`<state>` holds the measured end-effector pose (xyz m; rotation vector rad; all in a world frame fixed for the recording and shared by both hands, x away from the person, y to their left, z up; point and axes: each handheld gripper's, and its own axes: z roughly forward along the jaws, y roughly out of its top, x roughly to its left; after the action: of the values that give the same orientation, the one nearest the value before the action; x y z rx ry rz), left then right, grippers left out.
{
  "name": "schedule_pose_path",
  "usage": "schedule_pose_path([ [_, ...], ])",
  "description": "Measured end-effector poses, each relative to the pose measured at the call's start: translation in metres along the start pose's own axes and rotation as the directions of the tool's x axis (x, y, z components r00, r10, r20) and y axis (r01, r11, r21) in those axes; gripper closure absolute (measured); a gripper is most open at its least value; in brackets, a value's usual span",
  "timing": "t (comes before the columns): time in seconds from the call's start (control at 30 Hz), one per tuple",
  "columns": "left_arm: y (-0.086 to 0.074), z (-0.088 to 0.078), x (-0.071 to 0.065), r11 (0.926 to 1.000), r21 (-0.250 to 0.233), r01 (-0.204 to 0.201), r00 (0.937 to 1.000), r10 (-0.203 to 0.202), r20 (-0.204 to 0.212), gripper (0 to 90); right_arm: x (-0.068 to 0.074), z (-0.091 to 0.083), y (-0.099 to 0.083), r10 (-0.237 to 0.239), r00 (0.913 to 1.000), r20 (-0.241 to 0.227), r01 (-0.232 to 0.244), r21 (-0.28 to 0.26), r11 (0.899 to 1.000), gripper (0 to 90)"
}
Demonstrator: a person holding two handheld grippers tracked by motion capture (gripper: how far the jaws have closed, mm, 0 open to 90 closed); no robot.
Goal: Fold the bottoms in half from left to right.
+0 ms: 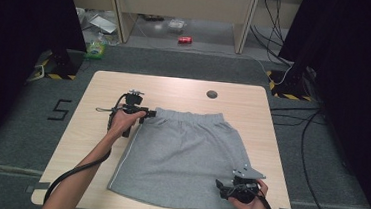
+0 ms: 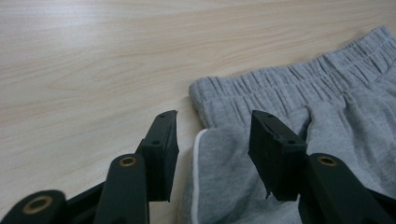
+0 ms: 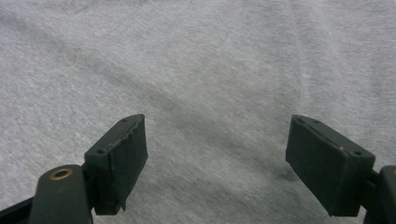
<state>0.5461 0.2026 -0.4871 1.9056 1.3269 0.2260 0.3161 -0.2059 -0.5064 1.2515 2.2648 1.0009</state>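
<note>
A pair of grey shorts (image 1: 184,152) with an elastic waistband and a white side stripe lies flat on the light wooden table (image 1: 114,86), waistband toward the far edge. My left gripper (image 1: 147,114) sits low at the waistband's left corner. In the left gripper view its jaws (image 2: 214,126) stand apart, the corner of the shorts (image 2: 224,100) lies between them, and the pads do not press on it. My right gripper (image 1: 223,186) hovers at the hem's near right corner. It is wide open (image 3: 217,126) just over the grey fabric (image 3: 210,65).
A dark round grommet (image 1: 212,94) is set in the table near its far edge. Bare wood lies to the left of the shorts. On the floor beyond are a red can (image 1: 185,40), a green bag (image 1: 96,50), cables and black stand bases.
</note>
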Motion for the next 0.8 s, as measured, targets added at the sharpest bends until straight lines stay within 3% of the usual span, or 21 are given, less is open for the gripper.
schedule_pose_path([
  [0.23, 0.009, 0.010, -0.007, 0.9992, 0.036, -0.019, 0.9994, 0.019, -0.027, 53.7, 0.001, 0.000, 0.000, -0.008, 1.0000, -0.003, 0.008, 0.001, 1.000, 21.0],
  [0.5, 0.010, 0.025, -0.006, 0.9966, 0.082, 0.000, 0.9988, 0.003, -0.048, 56.1, 0.002, 0.002, 0.001, -0.010, 0.9999, -0.009, 0.010, 0.006, 1.000, 21.1],
  [0.73, 0.011, 0.031, -0.006, 0.9934, 0.114, -0.011, 0.9989, 0.016, -0.044, 65.2, 0.007, 0.004, 0.003, -0.012, 0.9997, -0.022, 0.012, -0.001, 1.000, 21.1],
  [0.8, 0.012, 0.032, -0.008, 0.9924, 0.122, -0.020, 0.9982, 0.026, -0.054, 70.0, 0.014, 0.006, 0.007, -0.024, 0.9991, -0.036, 0.024, -0.011, 1.000, 21.2],
])
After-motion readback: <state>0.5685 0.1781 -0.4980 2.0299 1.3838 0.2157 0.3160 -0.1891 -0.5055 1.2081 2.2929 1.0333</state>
